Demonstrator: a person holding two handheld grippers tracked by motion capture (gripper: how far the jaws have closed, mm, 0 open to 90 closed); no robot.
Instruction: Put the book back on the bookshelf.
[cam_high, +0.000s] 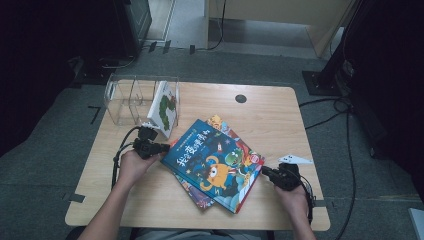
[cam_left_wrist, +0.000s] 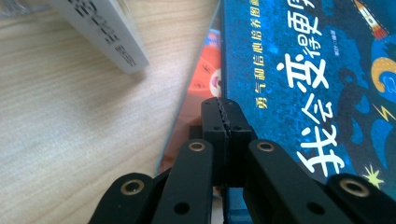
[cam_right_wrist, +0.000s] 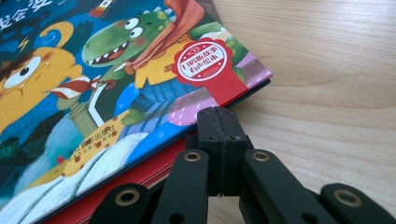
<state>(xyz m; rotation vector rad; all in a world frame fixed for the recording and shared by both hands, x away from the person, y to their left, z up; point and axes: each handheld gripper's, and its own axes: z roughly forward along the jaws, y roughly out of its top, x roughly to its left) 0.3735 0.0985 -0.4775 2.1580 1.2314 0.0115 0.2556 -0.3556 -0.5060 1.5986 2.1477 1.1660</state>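
A: Blue book (cam_high: 215, 162) lies on top of the pile in the middle of the tabletop (cam_high: 280, 115), skewed over a red book (cam_left_wrist: 198, 100) beneath it. What are your hands doing?

B: Your left hand-held gripper (cam_high: 149, 148) sits at the pile's left edge, jaws pressed together with nothing between them. Your right hand-held gripper (cam_high: 281, 176) is at the lower right corner, jaws likewise pressed together and empty.

A: So how do you lift it cleanly?

B: I'd spread the right jaws first, then slide one under the blue cover only, near the corner with the red seal (cam_right_wrist: 201, 60). Keep the left tip steadying the pile so the books below stay put. A white book (cam_high: 164, 107) already leans in the clear rack (cam_high: 131, 97); carry the blue one there upright.
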